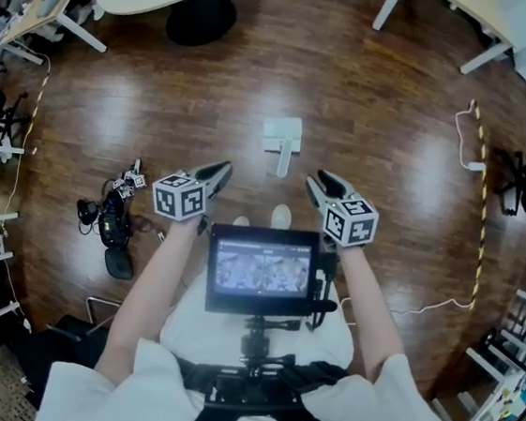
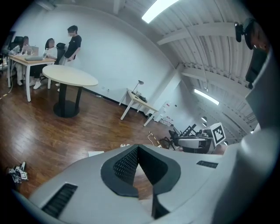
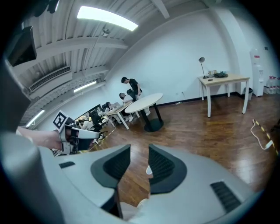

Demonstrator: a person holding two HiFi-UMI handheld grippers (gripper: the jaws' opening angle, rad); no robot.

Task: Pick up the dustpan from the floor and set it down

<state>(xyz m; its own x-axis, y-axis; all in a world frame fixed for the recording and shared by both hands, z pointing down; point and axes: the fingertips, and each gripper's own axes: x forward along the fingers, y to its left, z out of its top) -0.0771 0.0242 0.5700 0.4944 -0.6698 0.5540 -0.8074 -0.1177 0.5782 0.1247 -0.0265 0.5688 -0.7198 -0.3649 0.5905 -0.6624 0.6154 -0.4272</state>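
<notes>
Both grippers hung short of the dustpan [image 1: 281, 139]
Left gripper [image 1: 225, 168] was clamped shut on nothing, right gripper [image 1: 316, 179] sat parted and empty, dustpan flat on the floor [image 1: 386, 125].

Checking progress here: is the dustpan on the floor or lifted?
On the floor: the dustpan lies flat there, untouched.

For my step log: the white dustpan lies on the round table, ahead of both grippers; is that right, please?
Not quite: the head view shows the white dustpan on the wooden floor, ahead of the left gripper and right gripper.
</notes>
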